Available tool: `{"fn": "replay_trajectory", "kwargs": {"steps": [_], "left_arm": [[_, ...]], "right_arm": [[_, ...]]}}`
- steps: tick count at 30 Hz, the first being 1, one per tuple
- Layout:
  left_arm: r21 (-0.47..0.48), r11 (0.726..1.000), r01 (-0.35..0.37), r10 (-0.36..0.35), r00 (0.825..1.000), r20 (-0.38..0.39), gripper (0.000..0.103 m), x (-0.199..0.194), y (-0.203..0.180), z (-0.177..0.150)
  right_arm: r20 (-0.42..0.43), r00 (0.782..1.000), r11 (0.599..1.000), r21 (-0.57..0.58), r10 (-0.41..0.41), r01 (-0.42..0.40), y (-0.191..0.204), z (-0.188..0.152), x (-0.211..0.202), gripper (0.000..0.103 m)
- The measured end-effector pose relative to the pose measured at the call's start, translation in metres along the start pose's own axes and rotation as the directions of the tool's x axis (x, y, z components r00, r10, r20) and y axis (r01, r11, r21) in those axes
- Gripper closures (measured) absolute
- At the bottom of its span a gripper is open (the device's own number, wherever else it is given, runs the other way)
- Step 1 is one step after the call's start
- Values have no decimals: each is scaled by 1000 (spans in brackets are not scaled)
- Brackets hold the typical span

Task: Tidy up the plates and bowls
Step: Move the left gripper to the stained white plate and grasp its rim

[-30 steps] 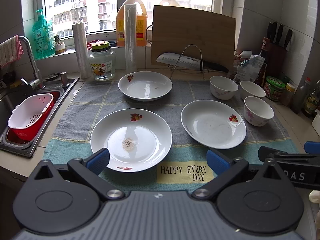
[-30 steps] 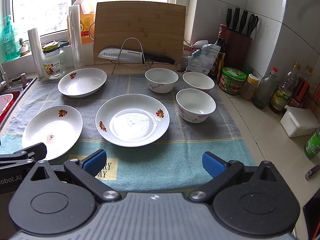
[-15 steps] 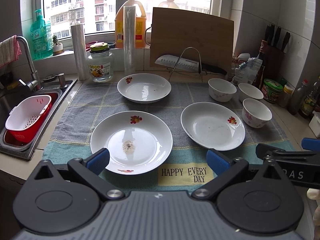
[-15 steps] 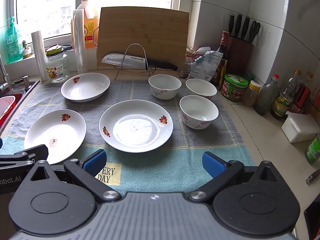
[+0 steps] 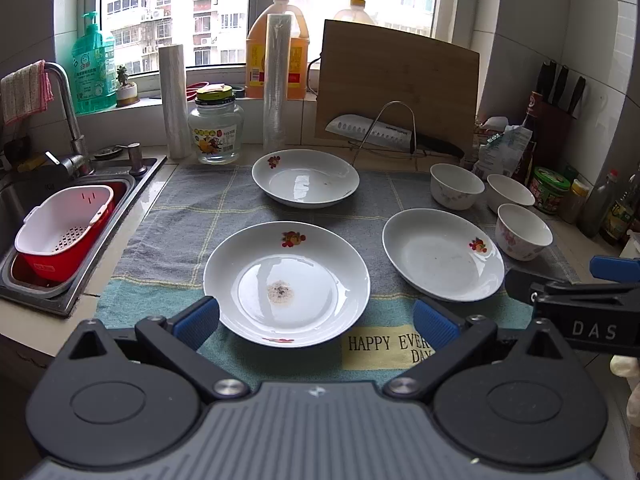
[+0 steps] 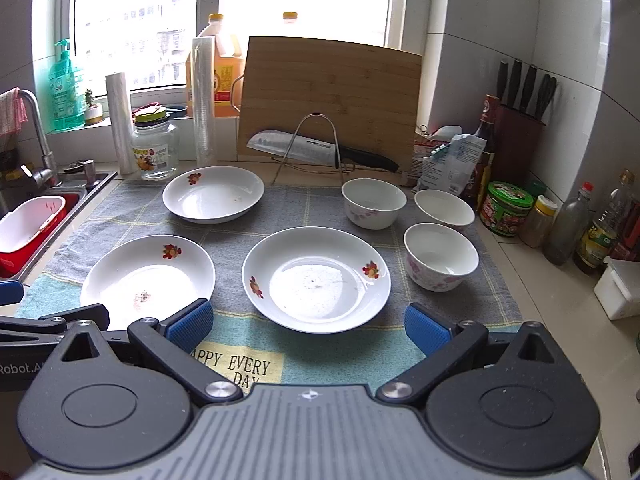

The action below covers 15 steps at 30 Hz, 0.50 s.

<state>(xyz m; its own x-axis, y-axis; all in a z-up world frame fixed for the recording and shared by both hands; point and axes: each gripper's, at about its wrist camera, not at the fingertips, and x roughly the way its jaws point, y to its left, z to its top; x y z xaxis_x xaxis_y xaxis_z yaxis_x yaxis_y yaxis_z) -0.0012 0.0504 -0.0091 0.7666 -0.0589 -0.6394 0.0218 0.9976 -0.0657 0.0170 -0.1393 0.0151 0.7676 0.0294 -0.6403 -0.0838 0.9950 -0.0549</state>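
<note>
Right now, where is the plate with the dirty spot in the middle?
The dirty plate lies on the towel at its near left, just ahead of the left gripper, with another plate to its right.

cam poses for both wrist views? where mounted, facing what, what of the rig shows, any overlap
Left wrist: on the left gripper, facing the window over the stained plate; own open fingers show, right gripper at the right edge.
Right wrist: on the right gripper, facing the middle plate and three bowls; left gripper at the left edge.
Shared: all plates, bowls, cutting board.
</note>
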Motion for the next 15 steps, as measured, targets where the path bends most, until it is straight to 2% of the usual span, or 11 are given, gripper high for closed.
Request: {"fn": "replay_trajectory", "kwargs": {"steps": [8, 15], "left_arm": [[-15, 999, -35, 35, 999, 30, 1, -1, 26, -12], [-35, 996, -76, 77, 997, 6, 1, 11, 45, -19]], "right_arm": [[9, 994, 991, -74, 110, -109, 9, -3, 16, 0], [-58, 978, 967, -152, 199, -206, 26, -16, 46, 0]]}}
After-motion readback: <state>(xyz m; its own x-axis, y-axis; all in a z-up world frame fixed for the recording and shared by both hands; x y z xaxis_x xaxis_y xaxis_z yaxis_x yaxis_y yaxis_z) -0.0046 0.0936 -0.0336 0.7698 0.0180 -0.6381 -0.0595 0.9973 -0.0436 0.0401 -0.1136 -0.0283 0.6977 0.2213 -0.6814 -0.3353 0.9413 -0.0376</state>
